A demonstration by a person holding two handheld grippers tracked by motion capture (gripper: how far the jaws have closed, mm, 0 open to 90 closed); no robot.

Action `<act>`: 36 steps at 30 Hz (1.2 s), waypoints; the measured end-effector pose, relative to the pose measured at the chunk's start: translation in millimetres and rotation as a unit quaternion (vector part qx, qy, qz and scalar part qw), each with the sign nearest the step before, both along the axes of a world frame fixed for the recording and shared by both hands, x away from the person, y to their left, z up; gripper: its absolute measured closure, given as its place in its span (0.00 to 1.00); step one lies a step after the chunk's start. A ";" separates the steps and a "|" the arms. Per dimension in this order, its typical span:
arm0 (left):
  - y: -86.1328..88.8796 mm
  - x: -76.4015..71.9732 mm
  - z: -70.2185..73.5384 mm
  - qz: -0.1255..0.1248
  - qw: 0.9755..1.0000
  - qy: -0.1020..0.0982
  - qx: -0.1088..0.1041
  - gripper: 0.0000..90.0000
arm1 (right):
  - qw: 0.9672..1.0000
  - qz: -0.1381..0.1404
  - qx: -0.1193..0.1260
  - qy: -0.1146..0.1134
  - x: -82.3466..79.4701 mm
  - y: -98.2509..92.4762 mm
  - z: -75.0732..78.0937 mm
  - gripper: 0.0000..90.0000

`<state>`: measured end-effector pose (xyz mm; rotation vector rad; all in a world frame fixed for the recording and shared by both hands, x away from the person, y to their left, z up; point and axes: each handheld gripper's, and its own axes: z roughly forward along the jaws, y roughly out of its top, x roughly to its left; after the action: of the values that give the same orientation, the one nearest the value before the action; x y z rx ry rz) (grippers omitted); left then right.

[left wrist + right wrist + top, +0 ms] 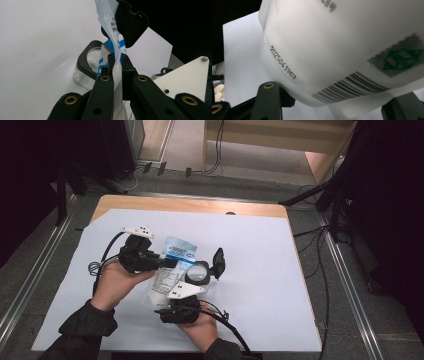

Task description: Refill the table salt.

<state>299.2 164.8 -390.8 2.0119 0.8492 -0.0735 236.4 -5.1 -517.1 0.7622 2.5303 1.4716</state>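
Observation:
A white pouch [172, 270] with a blue top band hangs over the white sheet, and my left gripper [170, 262] is shut on its upper edge. In the left gripper view the two jaws [116, 63] pinch the thin film of the pouch [110, 15]. My right gripper [167, 296] comes from below. In the right gripper view the pouch's bulging bottom [342, 50], with a barcode and a printed date, sits between the wide-set jaws [337, 102]; I see no pad pressing it. A clear round container [199, 272] with its black lid [218, 262] flipped up stands just right of the pouch.
A white sheet [260, 285] covers most of the wooden table [150, 204]. The container [86, 66] and its raised lid [131, 23] stand close behind the pouch in the left gripper view. Cables trail from both grippers. A few pale oval pieces [218, 91] show at the left edge.

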 end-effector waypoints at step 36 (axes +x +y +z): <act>-12.0 6.9 -13.6 -0.028 0.999 0.026 0.026 0.97 | 0.996 -0.042 0.044 0.065 -1.9 -13.2 -9.3 0.58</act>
<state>306.1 152.7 -404.5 2.0909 0.8347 -0.1388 234.5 -18.3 -526.4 0.9974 2.5041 1.5618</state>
